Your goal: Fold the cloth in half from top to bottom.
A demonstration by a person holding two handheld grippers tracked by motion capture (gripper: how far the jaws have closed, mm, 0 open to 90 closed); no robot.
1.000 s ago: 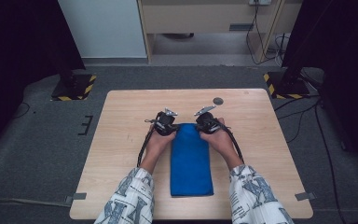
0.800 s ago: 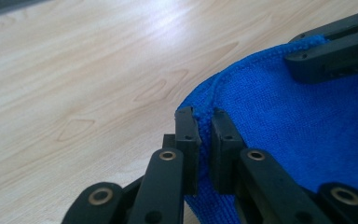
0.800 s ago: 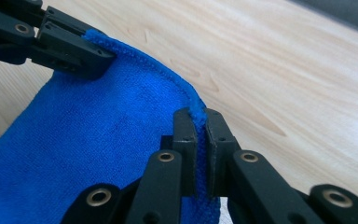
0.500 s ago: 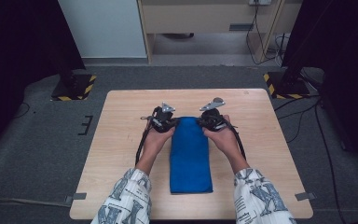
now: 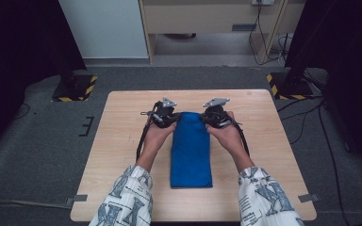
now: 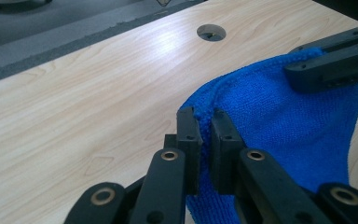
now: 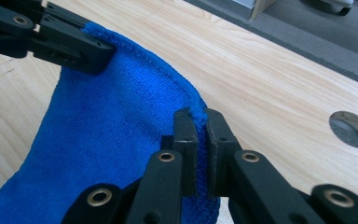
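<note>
Blue cloth, unlabelled, pinched at both far corners by left gripper and right gripper.

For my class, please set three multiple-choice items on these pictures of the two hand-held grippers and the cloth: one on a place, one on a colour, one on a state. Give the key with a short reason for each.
1. Where on the table does the round hole lie?
A. Near the far right corner
B. Near the person's left elbow
C. Under the cloth

2. What colour is the cloth?
A. Red
B. Blue
C. White

3. How does the left hand-held gripper stand?
A. Wide open above the bare wood
B. Shut on the cloth's edge
C. Lying loose on the floor

Key:
1 A: the high view shows the hole by the far right corner, beyond the right hand-held gripper.
2 B: the cloth is blue in all three views.
3 B: in the left gripper view its jaws pinch the hemmed edge, and the right one grips the other far corner likewise.
</note>
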